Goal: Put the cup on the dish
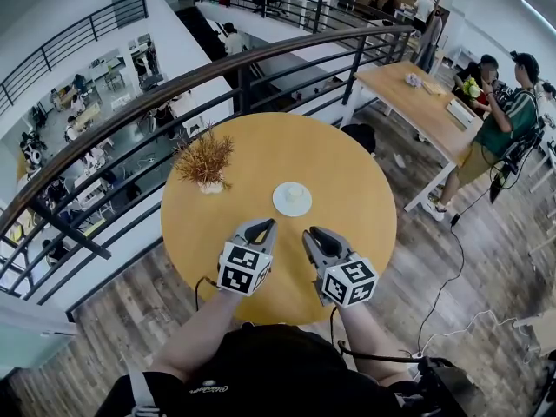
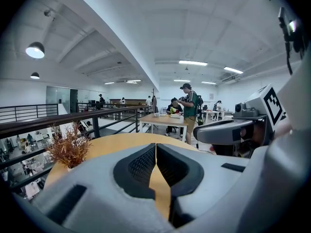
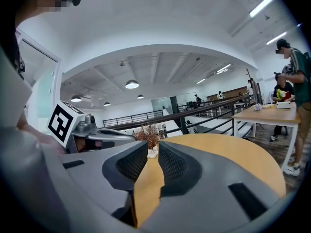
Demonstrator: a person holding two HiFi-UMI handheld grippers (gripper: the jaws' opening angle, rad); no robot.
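Note:
A small white cup (image 1: 296, 193) stands on a white dish (image 1: 280, 203) near the middle of the round wooden table (image 1: 365, 189). Both grippers hover over the table's near part, side by side, short of the dish. My left gripper (image 1: 266, 225) (image 2: 155, 147) is shut, its dark pads meeting with nothing between them. My right gripper (image 1: 313, 233) (image 3: 153, 148) is also shut and empty. Each gripper view shows the other gripper alongside. The cup and dish are hidden in both gripper views.
A dried plant in a white pot (image 1: 205, 163) (image 3: 148, 139) stands at the table's left. A dark railing (image 1: 217, 76) curves behind the table over a drop to a lower floor. A long table (image 1: 426, 102) with people stands at the right.

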